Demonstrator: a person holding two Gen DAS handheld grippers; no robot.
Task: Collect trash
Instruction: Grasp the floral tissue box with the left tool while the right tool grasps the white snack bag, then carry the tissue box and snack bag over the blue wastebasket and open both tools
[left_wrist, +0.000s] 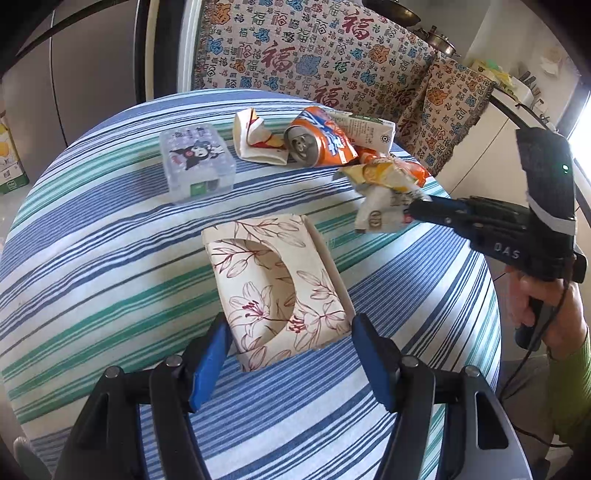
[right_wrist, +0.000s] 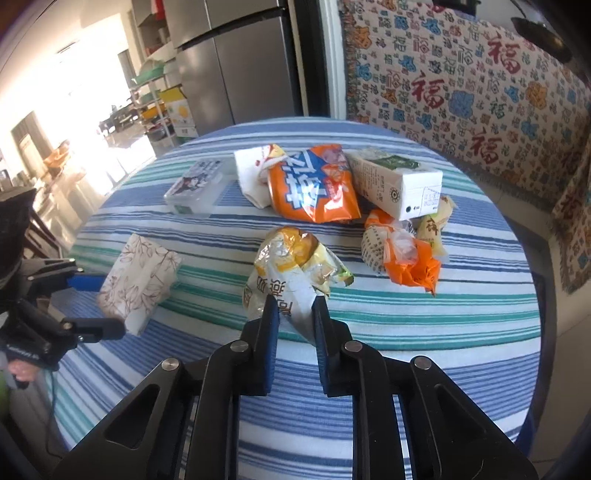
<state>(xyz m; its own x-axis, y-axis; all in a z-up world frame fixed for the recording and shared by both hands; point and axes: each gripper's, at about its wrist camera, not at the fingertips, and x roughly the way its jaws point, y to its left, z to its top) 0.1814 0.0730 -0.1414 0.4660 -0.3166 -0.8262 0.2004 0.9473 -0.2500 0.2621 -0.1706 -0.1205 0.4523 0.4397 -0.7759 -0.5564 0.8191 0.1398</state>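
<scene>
The round table (right_wrist: 480, 314) with its striped cloth carries the trash, piled on the far half. The flowered tissue pack (left_wrist: 273, 288) lies directly ahead of the left tongs (left_wrist: 291, 360), long axis running away from them; their jaws stand apart, one on each side of its near end, not clamped. The right tongs (right_wrist: 294, 314) are clamped on the yellow wrapper (right_wrist: 291, 266), near the table's middle. The orange can (right_wrist: 314, 184) and carton (right_wrist: 397, 182) lie beyond, nearer the right hand.

A round table (left_wrist: 92, 258) wears a blue, green and white striped cloth. A clear plastic box (left_wrist: 197, 166) with a cartoon lid sits toward its far left edge. Behind stand a patterned cloth (left_wrist: 314, 55) and a steel refrigerator (right_wrist: 240, 55).
</scene>
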